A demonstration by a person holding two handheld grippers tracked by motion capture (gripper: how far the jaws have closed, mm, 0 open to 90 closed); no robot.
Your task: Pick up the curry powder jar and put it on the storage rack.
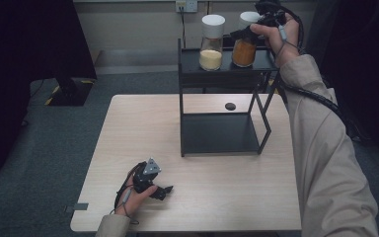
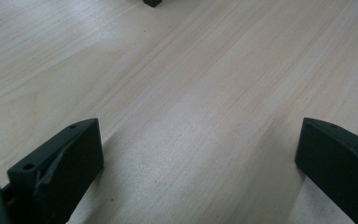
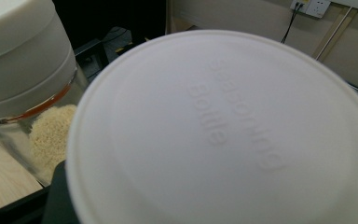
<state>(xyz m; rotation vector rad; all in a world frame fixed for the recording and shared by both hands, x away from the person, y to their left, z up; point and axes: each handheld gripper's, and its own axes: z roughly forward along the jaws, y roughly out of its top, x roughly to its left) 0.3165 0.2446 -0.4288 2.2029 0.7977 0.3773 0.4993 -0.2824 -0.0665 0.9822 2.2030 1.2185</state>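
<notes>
Two white-lidded seasoning bottles stand on the top tier of a black shelf (image 1: 192,66). One holds pale yellow grains (image 1: 211,54), the other orange-brown powder (image 1: 244,52). My right gripper (image 1: 246,33) is up at the orange-brown bottle, jaws on either side of it just under the lid, shut on it. In the right gripper view its white lid (image 3: 223,135) looms close, hiding most of the jaws, with the pale-grain bottle (image 3: 25,84) at the left. My left gripper (image 1: 164,191) rests low on the table's front left, open with bare wood between its jaws (image 2: 198,135).
The shelf stands on a light wood table (image 1: 143,128); its lower tier (image 1: 219,133) holds nothing. A small black round disc (image 1: 230,106) lies on the table behind the shelf. A dark monitor stand (image 1: 69,91) sits on the floor at far left.
</notes>
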